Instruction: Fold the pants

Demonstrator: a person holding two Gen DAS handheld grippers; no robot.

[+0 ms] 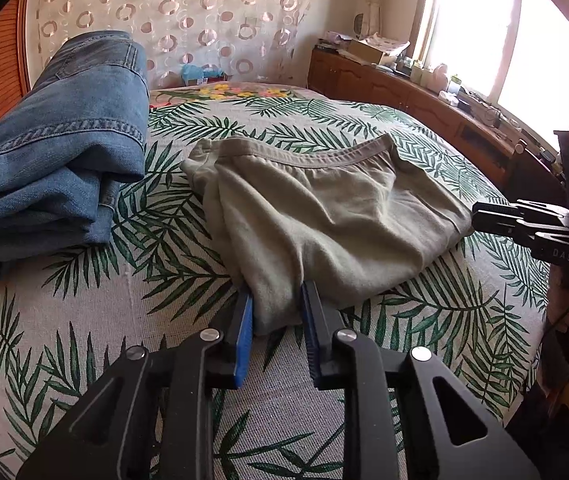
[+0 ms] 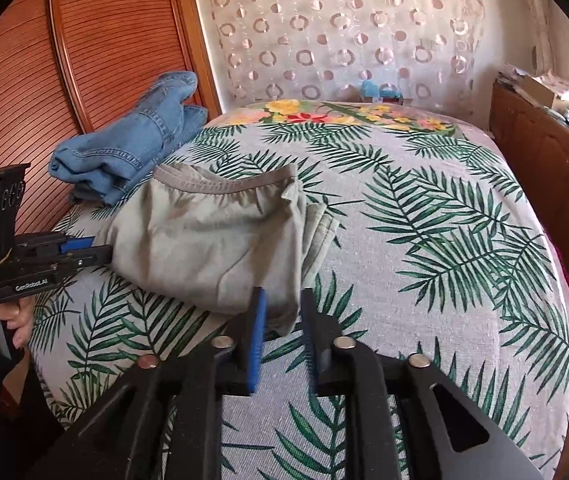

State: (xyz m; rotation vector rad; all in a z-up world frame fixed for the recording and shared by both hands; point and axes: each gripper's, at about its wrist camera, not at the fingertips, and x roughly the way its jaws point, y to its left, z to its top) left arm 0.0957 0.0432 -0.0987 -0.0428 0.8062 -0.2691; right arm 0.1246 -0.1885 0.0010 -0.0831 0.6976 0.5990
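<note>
Grey-green pants (image 1: 324, 216) (image 2: 204, 240) lie folded on the leaf-print bedspread (image 1: 84, 320), waistband toward the far side. My left gripper (image 1: 278, 304) has its blue pads pressed on a bunched near corner of the pants. In the right wrist view it comes in from the left (image 2: 100, 250) at the pants' edge. My right gripper (image 2: 284, 308) straddles the opposite near corner. The cloth lies between its jaws with a small gap at the right finger, so it stands open. The left wrist view shows its tips (image 1: 480, 216) at the pants' right edge.
Folded blue jeans (image 1: 64, 152) (image 2: 132, 148) sit at the bed's far left, against a slatted wooden panel (image 2: 44, 80). A cluttered wooden cabinet (image 1: 424, 100) runs under the window on the right. A hand (image 2: 0, 320) holds the left gripper's handle.
</note>
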